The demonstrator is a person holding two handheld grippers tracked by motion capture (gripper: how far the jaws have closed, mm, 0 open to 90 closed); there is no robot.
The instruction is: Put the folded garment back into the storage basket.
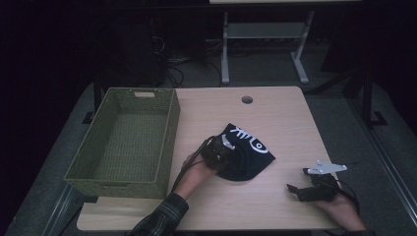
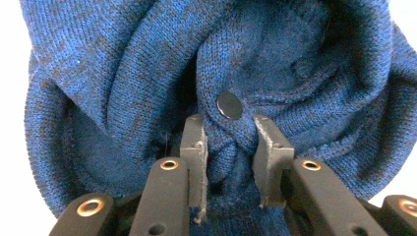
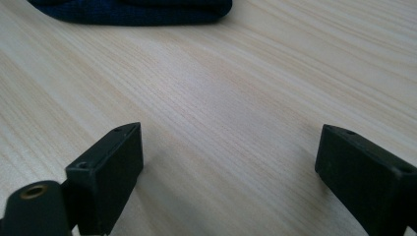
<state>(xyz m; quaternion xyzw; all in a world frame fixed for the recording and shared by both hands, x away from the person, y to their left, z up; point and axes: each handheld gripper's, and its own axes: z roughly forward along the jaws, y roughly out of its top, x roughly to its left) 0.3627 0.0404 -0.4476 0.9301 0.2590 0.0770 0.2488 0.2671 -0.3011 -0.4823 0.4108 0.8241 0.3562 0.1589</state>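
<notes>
A dark blue knitted hat (image 1: pixel 253 155) with a white fish-bone pattern lies on the middle of the wooden table (image 1: pixel 280 118). My left gripper (image 1: pixel 225 155) rests on its left side. In the left gripper view the hat (image 2: pixel 123 73) is bunched, and my left gripper (image 2: pixel 227 129) is shut on a raised fold of the knit just below a small black round stud (image 2: pixel 229 105). My right gripper (image 1: pixel 298 180) lies low on the table at the right, apart from the hat. In its own view my right gripper (image 3: pixel 231 152) is open over bare wood, with the hat's edge (image 3: pixel 133 12) far ahead.
A green woven basket (image 1: pixel 137 91) with nothing in it stands along the table's left side, close to my left forearm. A round cable hole (image 1: pixel 247 100) sits near the far edge. Beyond the table are a desk frame (image 1: pixel 265 34) and cables on the floor.
</notes>
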